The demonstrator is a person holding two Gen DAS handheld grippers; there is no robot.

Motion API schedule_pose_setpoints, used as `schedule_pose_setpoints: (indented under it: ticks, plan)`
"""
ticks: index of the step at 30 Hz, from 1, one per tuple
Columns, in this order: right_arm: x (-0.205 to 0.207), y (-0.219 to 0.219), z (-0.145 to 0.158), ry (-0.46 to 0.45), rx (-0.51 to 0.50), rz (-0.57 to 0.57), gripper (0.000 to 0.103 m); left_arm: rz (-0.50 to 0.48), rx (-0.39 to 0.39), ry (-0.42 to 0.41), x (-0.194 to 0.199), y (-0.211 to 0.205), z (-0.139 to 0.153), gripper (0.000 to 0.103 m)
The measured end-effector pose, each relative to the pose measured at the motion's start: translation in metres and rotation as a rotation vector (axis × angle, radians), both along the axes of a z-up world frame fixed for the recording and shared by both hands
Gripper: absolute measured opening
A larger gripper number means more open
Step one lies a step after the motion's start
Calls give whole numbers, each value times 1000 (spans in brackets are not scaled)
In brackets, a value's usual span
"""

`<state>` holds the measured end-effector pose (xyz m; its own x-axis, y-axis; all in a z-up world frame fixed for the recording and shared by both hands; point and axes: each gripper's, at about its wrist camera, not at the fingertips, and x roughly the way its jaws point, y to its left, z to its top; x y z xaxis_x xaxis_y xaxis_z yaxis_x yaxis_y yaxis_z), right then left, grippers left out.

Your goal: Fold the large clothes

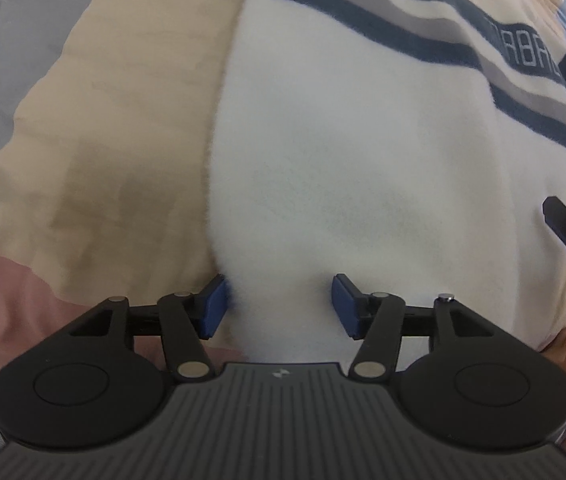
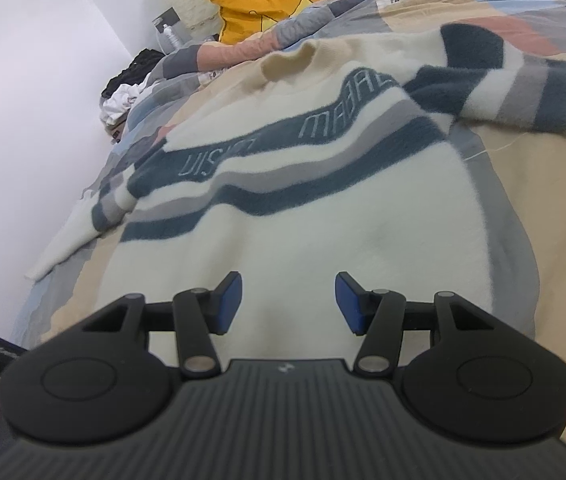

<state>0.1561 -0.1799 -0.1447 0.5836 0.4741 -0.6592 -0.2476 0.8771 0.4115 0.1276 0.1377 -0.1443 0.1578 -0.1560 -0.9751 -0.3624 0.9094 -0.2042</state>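
- Left gripper [image 1: 279,306], black with blue pads: fingers spread, pointing steeply down over the left hem edge of the fuzzy cream sweater with navy and grey stripes [image 1: 343,168]; nothing pinched.
- The sweater lies flat, front up, on a patchwork quilt of beige, grey and pink blocks [image 1: 95,132] covering the bed.
- Right gripper [image 2: 287,302], same build: fingers spread above the sweater's lower front, nothing between pads.
- One striped sleeve [image 2: 523,92] stretches out right.
- Yellow cushion with crown print [image 2: 283,0] at the bed head; dark and white clothes pile [image 2: 127,84] by the white wall.
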Motion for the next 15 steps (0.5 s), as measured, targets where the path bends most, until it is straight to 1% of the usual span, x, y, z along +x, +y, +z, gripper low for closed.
schedule_pose_setpoints:
  ticks: [1,2,3,4,5,6,9,13,15]
  plan:
    - [-1,1,0,-1,-3,2,55,-23,21,-13,-2,-4,1,58]
    - [-2,1,0,-1,-6,2,55,-45,33,-31,-3,-8,4,45]
    - [-3,1,0,0,-8,1,55,-74,40,-54,-7,-11,6,41]
    - [-3,1,0,2,-9,-2,55,-100,59,-69,-10,-15,11,33]
    - [-3,1,-1,4,-8,-5,55,-113,71,-79,-13,-16,13,23]
    - [-3,1,-1,4,-9,-8,55,-129,79,-95,-15,-16,20,19]
    - [-3,0,-2,5,-12,-11,55,-128,61,-120,-22,-6,37,16]
    - [-3,0,-2,6,-6,-6,55,-130,86,-175,-30,9,67,15]
    - [-3,1,0,-2,-10,-1,55,-110,87,-173,-33,14,72,15]
